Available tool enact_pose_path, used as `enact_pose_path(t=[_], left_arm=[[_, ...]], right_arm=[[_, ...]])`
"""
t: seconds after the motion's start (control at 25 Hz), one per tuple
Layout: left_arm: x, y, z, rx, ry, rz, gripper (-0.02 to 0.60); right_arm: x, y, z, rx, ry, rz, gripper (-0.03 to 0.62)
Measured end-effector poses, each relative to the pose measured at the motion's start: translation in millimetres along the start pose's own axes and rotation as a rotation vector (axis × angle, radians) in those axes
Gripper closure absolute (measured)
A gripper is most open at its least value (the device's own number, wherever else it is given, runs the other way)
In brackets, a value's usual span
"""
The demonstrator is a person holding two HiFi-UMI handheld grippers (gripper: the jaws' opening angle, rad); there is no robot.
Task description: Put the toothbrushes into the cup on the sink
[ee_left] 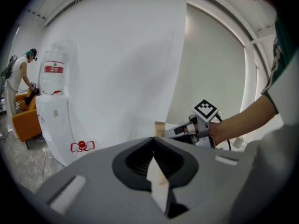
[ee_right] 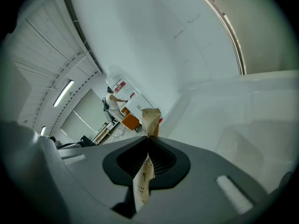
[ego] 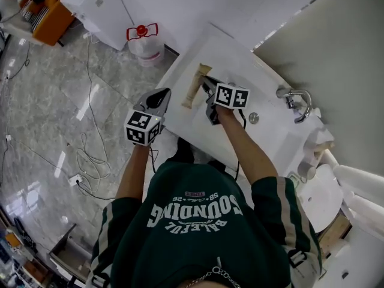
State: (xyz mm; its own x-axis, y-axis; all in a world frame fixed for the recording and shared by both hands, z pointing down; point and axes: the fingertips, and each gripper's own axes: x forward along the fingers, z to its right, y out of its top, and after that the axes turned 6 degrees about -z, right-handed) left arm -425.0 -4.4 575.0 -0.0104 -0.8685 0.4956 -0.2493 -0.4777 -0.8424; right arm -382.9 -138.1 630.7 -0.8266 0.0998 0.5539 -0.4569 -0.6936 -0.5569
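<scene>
My right gripper (ego: 206, 87) hangs over the left end of the white sink (ego: 273, 138). It is shut on a tan paper-wrapped toothbrush (ego: 195, 86), which stands on end. In the right gripper view the wrapper (ee_right: 150, 120) sticks out past the closed tips of that gripper (ee_right: 148, 137). My left gripper (ego: 159, 96) hovers just off the sink's left edge. In its own view the left gripper (ee_left: 153, 140) is shut on a pale paper-wrapped toothbrush (ee_left: 158, 183). A small white cup (ego: 306, 170) stands at the sink's right end, also seen as a cup (ee_left: 237, 143) behind my right arm.
A chrome faucet (ego: 294, 101) and a round drain (ego: 254, 117) are on the sink. A water bottle with a red cap (ego: 144, 41) stands on the marble floor by a white dispenser (ee_left: 52, 111). Cables lie on the floor (ego: 90, 161). A person (ee_left: 18, 78) stands far left by an orange seat.
</scene>
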Motion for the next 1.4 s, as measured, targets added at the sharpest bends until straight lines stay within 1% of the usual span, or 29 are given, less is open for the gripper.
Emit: enact_pose_path(t=[0.2,0.44,0.6,0.84,1.08,1.24,1.4], left_arm=[[27,18,45,0.054,-0.077,0.003,0.531],[62,34,108,0.115,-0.184,-0.003,0.531],[81,42,157,0.160,-0.254,-0.011,0.531],[107,44,231,0.224,-0.350,-0.036,0.531],[132,49,303,0.289,-0.447,-0.051,0.531],[150,49,355,0.334,-0.529,-0.064,0.531],[157,48,392,0.357,-0.570,-0.072,0.531]], right_arm=[[-56,8,20,-0.029,-0.050,0.082,0.580],[-126,-1,48,0.018,-0.111,0.167,0.580],[-176,-12,63,0.027,-0.153,0.224,0.580],[-254,-41,93,0.050,-0.229,0.304,0.581],[-328,-81,135,0.114,-0.328,0.372,0.582],[-389,-103,163,0.162,-0.415,0.442,0.582],[-448,-117,186,0.165,-0.498,0.497,0.581]])
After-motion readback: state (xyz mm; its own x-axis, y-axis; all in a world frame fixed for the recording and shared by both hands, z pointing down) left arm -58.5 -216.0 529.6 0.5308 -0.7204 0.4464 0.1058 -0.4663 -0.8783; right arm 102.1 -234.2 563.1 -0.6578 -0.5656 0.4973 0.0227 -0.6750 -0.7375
